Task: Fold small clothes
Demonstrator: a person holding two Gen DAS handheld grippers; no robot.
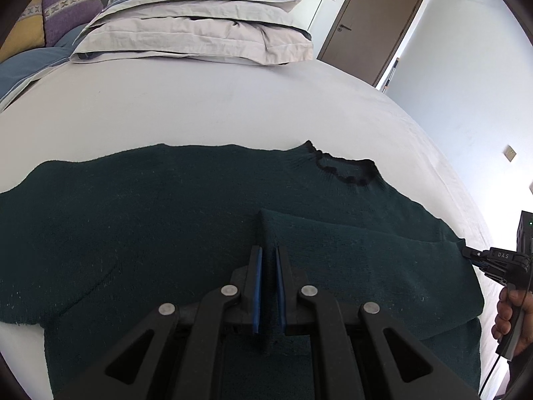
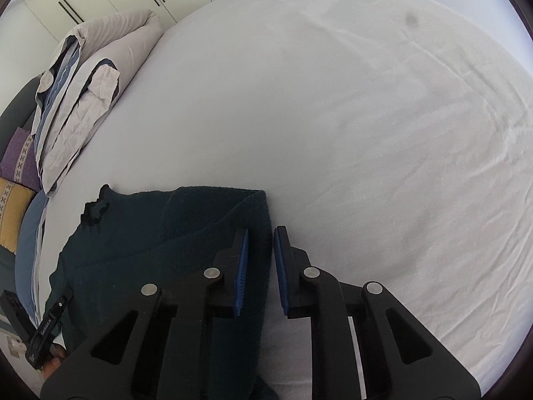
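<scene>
Dark green knitted sweater (image 1: 166, 220) spread flat on white-sheeted bed (image 1: 200, 106); left tongs (image 1: 268, 260) clenched on folded sleeve (image 1: 349, 250), right tongs (image 2: 260, 243) pinching sweater's edge, ready to fold.

White letters "DAS" on the right tongs (image 1: 466, 252), faint unreadable lettering on the left tongs (image 2: 68, 295)

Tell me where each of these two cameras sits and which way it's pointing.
Left wrist: rides the left claw, aimed down across the dark green sweater toward the folded bedding and door; a hand with the right claw shows at right.
Right wrist: rides the right claw, aimed down at the sweater's folded edge and white sheet; the left claw shows at lower left.
Shared: sweater, bedding, sheet, each other's claw.
</scene>
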